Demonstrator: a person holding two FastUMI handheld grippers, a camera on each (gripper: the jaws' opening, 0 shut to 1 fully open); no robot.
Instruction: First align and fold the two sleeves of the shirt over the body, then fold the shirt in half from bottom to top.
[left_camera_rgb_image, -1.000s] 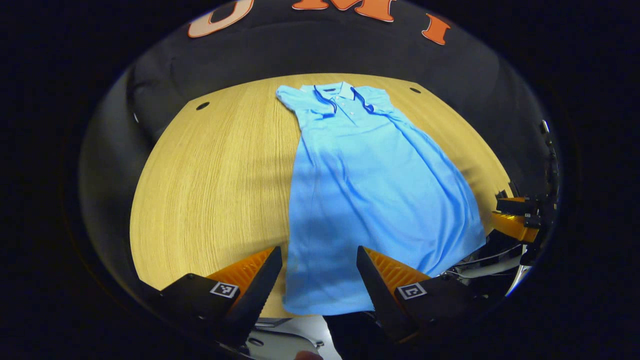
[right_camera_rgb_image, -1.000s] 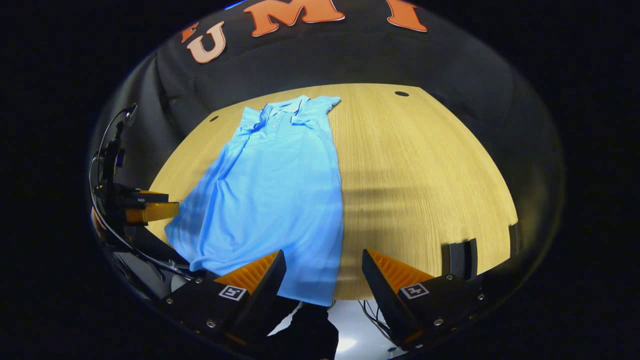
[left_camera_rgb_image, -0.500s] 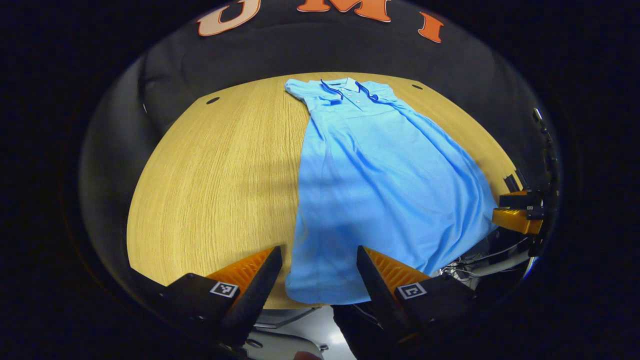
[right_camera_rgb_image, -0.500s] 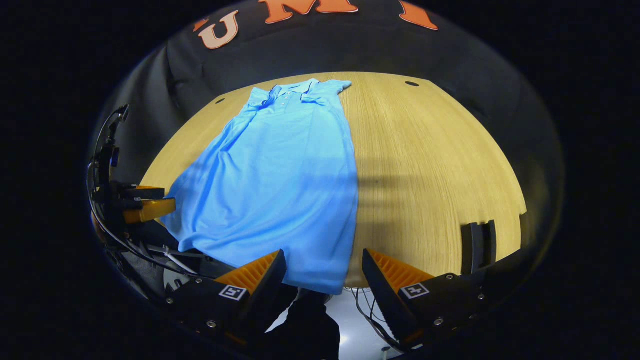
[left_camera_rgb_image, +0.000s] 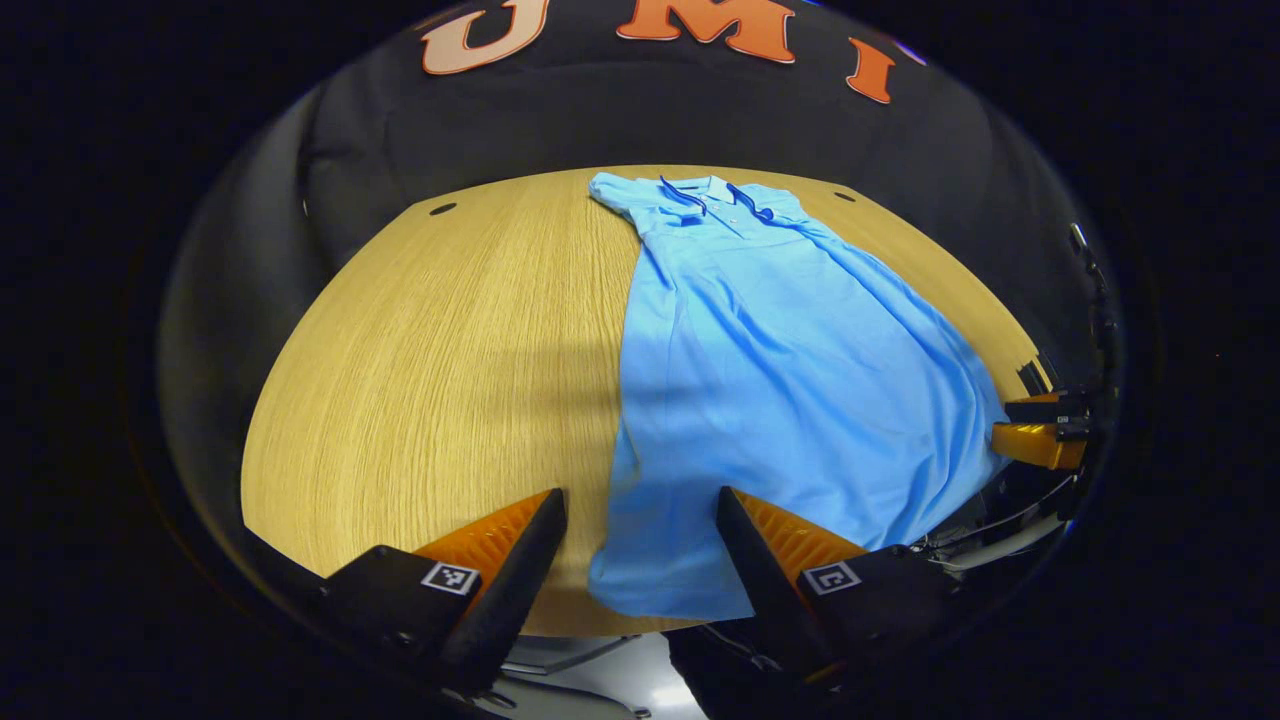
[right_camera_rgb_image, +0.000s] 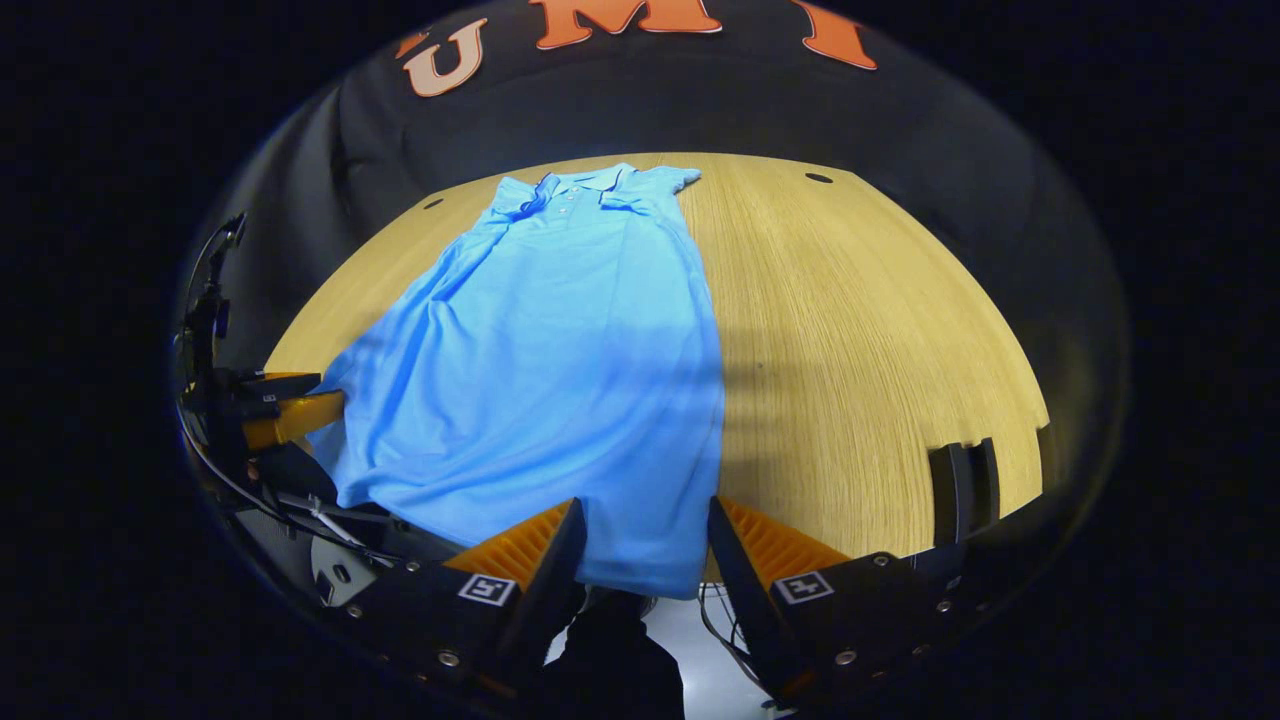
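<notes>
A light blue polo shirt (left_camera_rgb_image: 780, 360) lies flat on the wooden table (left_camera_rgb_image: 440, 360), collar (left_camera_rgb_image: 715, 195) at the far end, both short sleeves tucked in beside the collar. My left gripper (left_camera_rgb_image: 640, 500) hovers open over the hem's left corner, which shows between its fingers. In the right gripper view the shirt (right_camera_rgb_image: 560, 340) runs from the collar (right_camera_rgb_image: 575, 185) down to the hem's right corner, framed by my right gripper (right_camera_rgb_image: 645, 508), open with a narrower gap. Each gripper shows in the other's view: the right gripper (left_camera_rgb_image: 1040, 440), the left gripper (right_camera_rgb_image: 280, 410).
Bare tabletop (right_camera_rgb_image: 860, 330) lies on either side of the shirt. A small round hole (left_camera_rgb_image: 442, 209) sits near the far left corner, another hole (right_camera_rgb_image: 818, 178) near the far right. A black clamp (right_camera_rgb_image: 960, 480) grips the table's near right edge. Cables hang below the near edge.
The right gripper's fingers have drawn closer together over the hem's right corner. The left gripper has drifted slightly left, staying open by the left corner. The shirt has not moved.
</notes>
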